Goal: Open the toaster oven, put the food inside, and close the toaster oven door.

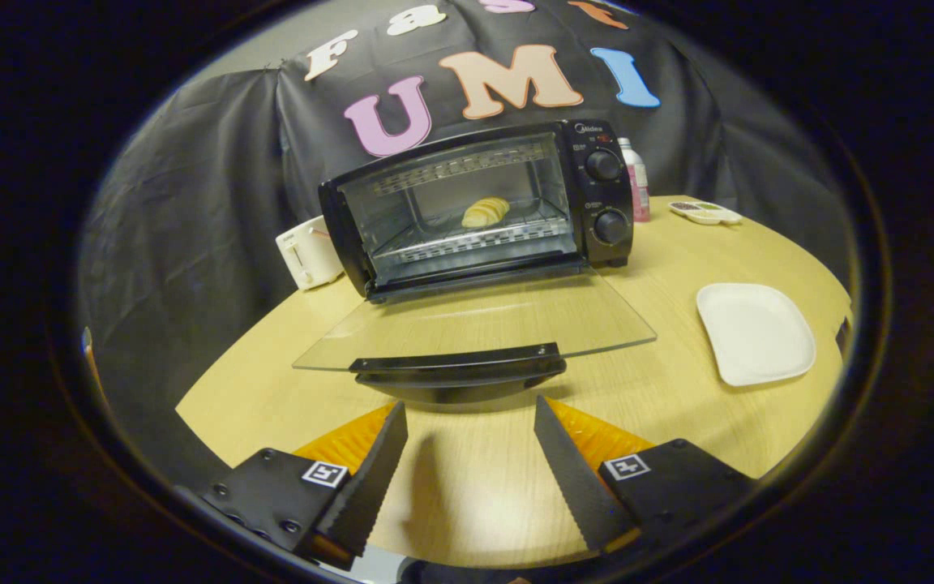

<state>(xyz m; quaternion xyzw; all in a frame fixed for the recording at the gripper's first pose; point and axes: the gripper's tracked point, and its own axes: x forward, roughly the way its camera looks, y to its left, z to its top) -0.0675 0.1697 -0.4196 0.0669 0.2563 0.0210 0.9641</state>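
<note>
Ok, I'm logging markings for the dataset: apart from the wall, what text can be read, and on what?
Oven logo above the knobs: too small.
Knob markings: too small.
Bottle label: blurred.
Gripper, fingers open short of the door handle: square marker patterns, no words.

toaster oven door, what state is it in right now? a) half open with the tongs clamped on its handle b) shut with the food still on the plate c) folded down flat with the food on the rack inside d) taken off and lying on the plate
c: the glass door lies folded down over the table, the food sits on the rack inside the toaster oven, and the tongs are open, just short of the door handle.
</note>
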